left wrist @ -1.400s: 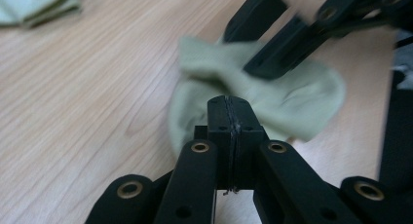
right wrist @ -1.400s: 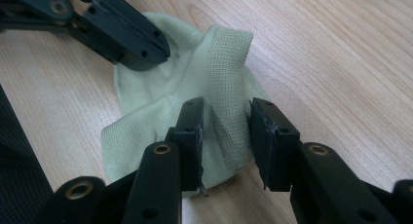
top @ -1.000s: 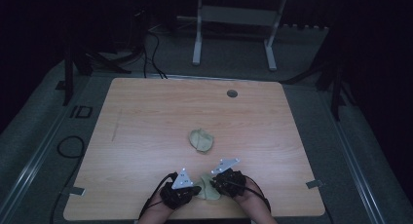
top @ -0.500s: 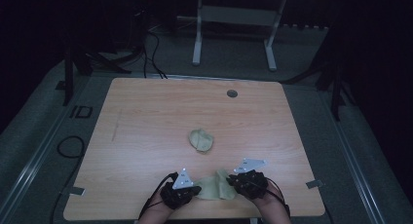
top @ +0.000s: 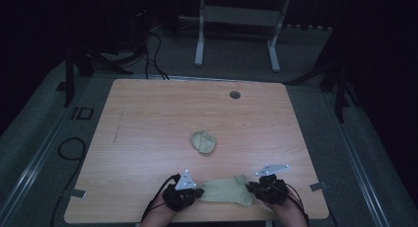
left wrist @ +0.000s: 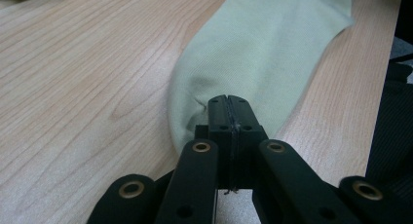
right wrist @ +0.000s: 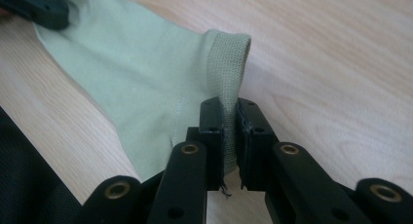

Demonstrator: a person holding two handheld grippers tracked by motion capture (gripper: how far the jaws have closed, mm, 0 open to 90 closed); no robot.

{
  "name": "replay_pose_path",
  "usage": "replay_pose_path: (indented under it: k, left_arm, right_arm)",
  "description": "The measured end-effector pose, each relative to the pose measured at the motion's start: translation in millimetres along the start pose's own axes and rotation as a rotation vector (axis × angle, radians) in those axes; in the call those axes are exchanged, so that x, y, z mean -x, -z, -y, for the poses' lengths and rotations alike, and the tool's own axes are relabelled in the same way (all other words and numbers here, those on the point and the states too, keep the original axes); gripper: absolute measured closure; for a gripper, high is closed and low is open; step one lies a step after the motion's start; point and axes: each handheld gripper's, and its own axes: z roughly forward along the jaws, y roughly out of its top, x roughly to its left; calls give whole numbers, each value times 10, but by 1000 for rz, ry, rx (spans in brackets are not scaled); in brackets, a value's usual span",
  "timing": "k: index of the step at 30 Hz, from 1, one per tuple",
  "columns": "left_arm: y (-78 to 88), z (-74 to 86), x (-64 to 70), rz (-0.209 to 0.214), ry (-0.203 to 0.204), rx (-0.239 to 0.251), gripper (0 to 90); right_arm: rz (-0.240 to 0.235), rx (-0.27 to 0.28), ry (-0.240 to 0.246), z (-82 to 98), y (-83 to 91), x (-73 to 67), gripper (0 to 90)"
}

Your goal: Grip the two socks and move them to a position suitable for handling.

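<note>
The right tool (top: 268,187) is drawing away from the left tool (top: 185,193), spreading a pale green sock (top: 226,190) flat along the worktop's (top: 148,123) near edge; likely straightening for pairing. Both are gripping it, left at the toe, right at the cuff. A crumpled second sock (top: 203,141) is lying mid-worktop, detail lost in dim light.

Flat sock (top: 227,190) near edge — bundle (top: 203,141) behind.
</note>
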Motion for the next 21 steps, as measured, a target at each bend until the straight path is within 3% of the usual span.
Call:
replay_pose_path:
  k: [3,6,11,16,21]
  left_arm:
    - [-3,3,3,0,0,4,891]
    - [-5,0,1,3,-1,2,890]
    - [-7,-6,11,-2,4,-2,890]
    - [1,3,6,8,11,-2,890]
    - [-14,5,33,-4,28,9,890]
  right_arm:
    - [23,-17,-7,36,-24,10,744]
    - [56,6,-16,46,12,14,668]
    - [26,44,8,26,44,-131,720]
    - [27,-16,55,47,-130,-205,738]
    - [54,-25,74,49,-159,-159,746]
